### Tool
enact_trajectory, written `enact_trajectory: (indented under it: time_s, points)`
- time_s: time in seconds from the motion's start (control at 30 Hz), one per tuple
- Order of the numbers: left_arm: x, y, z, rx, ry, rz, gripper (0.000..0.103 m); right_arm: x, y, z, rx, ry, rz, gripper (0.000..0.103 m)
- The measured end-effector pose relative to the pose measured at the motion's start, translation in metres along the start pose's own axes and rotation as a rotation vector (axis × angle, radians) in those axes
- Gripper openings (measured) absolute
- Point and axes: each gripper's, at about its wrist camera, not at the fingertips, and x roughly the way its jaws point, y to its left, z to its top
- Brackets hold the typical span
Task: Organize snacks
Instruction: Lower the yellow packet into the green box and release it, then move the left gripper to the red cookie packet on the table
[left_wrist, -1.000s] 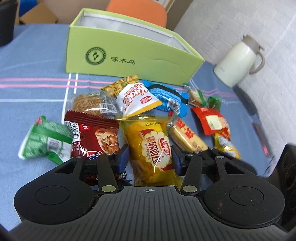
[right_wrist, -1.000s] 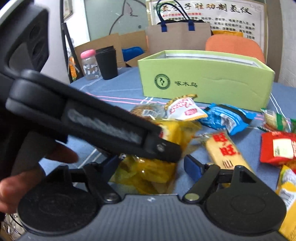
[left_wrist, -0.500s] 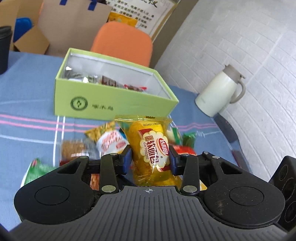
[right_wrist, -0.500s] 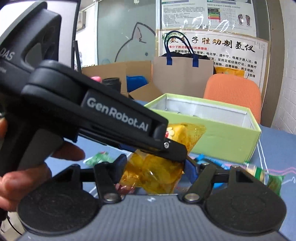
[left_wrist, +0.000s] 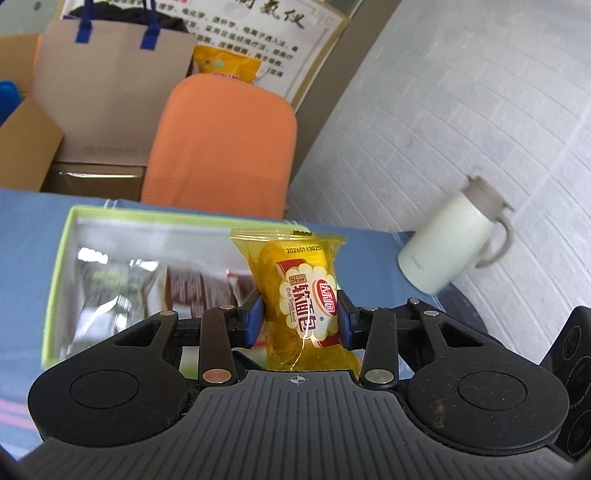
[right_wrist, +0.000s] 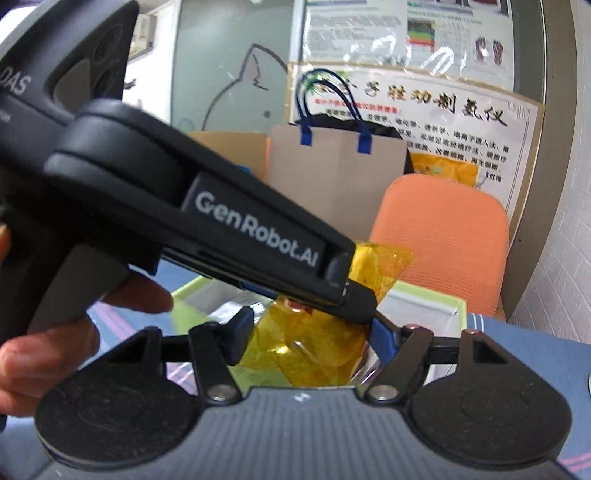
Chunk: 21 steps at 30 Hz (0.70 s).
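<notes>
Yellow bread packet (left_wrist: 308, 295) clamped upright between left gripper (left_wrist: 300, 319) fingers, right gripper (right_wrist: 306, 334) fingers parted.

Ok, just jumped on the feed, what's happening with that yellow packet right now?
The left gripper is shut on the yellow soft-bread packet and holds it upright in the air above the open green box, which already has a few snack packs inside. The right gripper is open, its fingers either side of the same packet but not squeezing it. The packet has not been released.
</notes>
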Motion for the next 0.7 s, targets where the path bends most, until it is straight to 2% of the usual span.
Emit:
enact_trajectory:
  time_s: [0.13, 0.27, 0.4, 0.47, 0.5, 0.6, 0.7]
  points:
    - [0.041, 0.015, 0.013, -0.015, 0.054, 0.017, 0.02, 0.033, -0.019, 0.003, 0.021, 0.072, 0.007, 0.074]
    - [0.059, 0.03, 0.016, -0.018, 0.063, 0.066, 0.031, 0.039, -0.031, -0.008, 0.037, 0.098, -0.03, 0.076]
    - [0.019, 0.04, 0.015, -0.024, -0.019, 0.021, 0.036, -0.003, -0.03, -0.02, 0.056, 0.017, -0.045, 0.081]
    - [-0.011, 0.042, 0.007, -0.011, -0.077, 0.033, 0.051, -0.03, -0.018, -0.029, 0.057, -0.03, -0.04, 0.092]
    - [-0.025, 0.042, 0.001, -0.006, -0.098, 0.039, 0.055, -0.033, -0.015, -0.031, 0.053, -0.045, -0.024, 0.095]
    - [-0.068, 0.045, -0.026, 0.01, -0.147, 0.065, 0.056, -0.061, 0.018, -0.053, 0.054, -0.063, 0.054, 0.095]
    - [-0.099, 0.054, -0.067, 0.005, -0.15, 0.103, 0.057, -0.073, 0.062, -0.081, 0.056, -0.02, 0.163, 0.095]
